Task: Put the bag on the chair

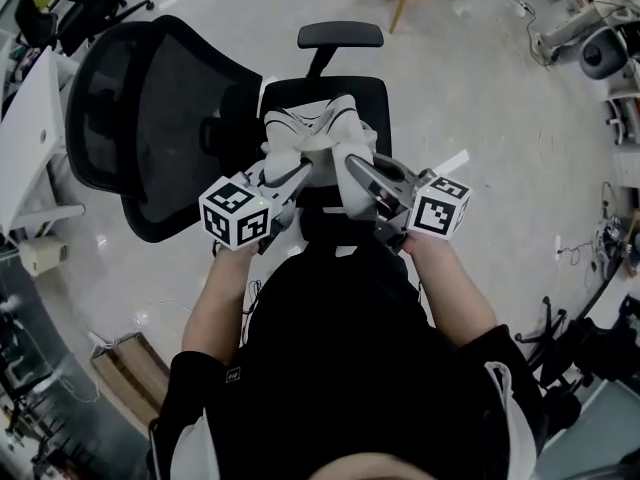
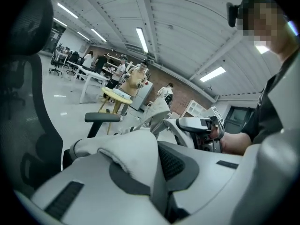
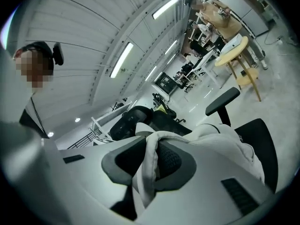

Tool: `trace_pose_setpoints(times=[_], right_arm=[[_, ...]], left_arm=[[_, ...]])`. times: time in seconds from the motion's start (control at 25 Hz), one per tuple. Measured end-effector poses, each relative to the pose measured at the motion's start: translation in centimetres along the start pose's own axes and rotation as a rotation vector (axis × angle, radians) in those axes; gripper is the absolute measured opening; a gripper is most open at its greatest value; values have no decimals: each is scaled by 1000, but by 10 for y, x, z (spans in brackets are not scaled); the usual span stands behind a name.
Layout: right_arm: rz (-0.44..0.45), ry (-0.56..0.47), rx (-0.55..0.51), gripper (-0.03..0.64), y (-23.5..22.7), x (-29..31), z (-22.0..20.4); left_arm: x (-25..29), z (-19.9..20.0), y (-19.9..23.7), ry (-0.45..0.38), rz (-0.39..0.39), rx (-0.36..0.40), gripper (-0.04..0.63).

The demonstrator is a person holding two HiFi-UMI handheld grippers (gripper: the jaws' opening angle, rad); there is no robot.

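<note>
Two hand-held grippers share the load: the left hand-held gripper (image 1: pixel 298 174) is clenched on a fold of the white cloth bag (image 1: pixel 312 131), and the right hand-held gripper (image 1: pixel 357 175) pinches another fold of it, the cloth squeezed between the dark pads in each gripper view. The bag hangs slack between them over the middle of the chair (image 1: pixel 140 118), above its black seat (image 1: pixel 374 92). Its far end looks to be down on the seat, while the near end is held up at the seat's front edge; whether the full weight has settled cannot be told. The armrest (image 1: pixel 340 35) stands at the seat's far side and the backrest leans off to its left. The main risk, as I judge it, is that the bag's bulk sits toward the seat's front. If both grips let go there, the soft cloth may slump over the front edge onto the floor (image 1: pixel 500 118). Letting go with one side first could swing the bag toward the other side of the seat. Cloth may also cling to a pad and be dragged off the seat as that gripper draws away. A push on the seat might also turn the chair.
</note>
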State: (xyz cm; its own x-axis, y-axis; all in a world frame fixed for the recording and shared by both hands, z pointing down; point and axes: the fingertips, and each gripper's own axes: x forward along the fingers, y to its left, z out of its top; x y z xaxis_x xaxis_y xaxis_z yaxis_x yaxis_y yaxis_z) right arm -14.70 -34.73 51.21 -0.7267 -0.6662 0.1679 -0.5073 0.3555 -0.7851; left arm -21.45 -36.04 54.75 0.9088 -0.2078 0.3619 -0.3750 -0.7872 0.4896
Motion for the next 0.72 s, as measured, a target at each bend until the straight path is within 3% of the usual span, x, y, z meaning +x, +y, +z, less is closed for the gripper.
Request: trace_pose_setpoints(times=[0.36,0.52,0.72], right_arm=[[6,38,80,106,-3,-23,-28],[-94,125,6,146,-24,-37,-43],[-110,144,38,149,-34,-77,-56]], left_arm=[[-4,-34,-20,48,-64,21,55],[-8,-49,-14,58,3,26,92],[-13,-70,-24,42,84,-64,113]])
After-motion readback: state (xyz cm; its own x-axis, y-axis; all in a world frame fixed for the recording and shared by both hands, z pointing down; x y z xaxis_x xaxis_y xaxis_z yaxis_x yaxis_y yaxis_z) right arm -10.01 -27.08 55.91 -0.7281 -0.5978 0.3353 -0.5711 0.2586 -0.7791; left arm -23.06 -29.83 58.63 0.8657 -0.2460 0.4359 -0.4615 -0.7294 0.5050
